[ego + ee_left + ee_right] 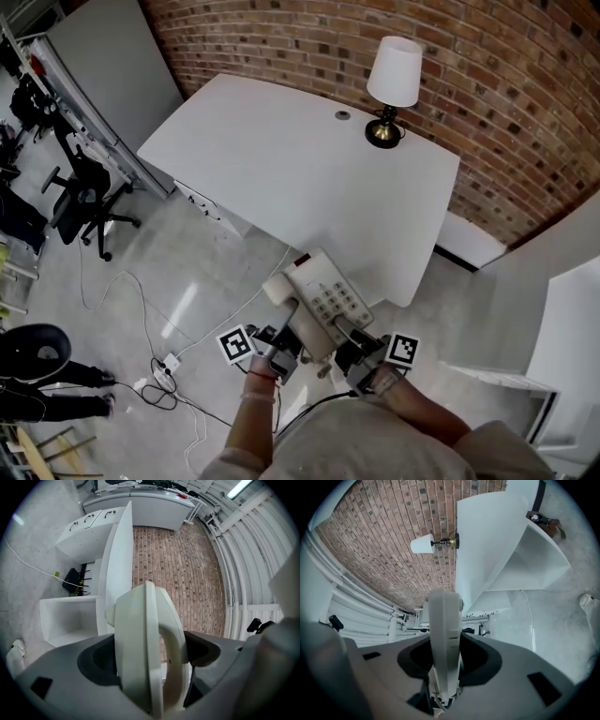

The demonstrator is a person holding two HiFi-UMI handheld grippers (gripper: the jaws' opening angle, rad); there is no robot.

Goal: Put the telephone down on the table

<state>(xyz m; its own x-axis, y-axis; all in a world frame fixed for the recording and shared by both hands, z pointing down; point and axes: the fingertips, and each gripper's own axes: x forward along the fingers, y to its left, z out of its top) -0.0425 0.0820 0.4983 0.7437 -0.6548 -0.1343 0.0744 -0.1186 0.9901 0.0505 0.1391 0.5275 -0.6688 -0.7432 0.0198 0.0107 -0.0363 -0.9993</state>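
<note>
Left claw (284, 345) and right claw (350, 339), 2 firm pinches on the cream plastic push-button telephone (319, 298), above grey concrete floor (187, 281). White counter (281, 178) just ahead, red brick wall (497, 84) beyond.

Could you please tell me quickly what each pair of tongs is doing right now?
Left tongs: shut on the telephone.
Right tongs: shut on the telephone as well.

Digits on the telephone (317, 300) keypad: too small.
</note>
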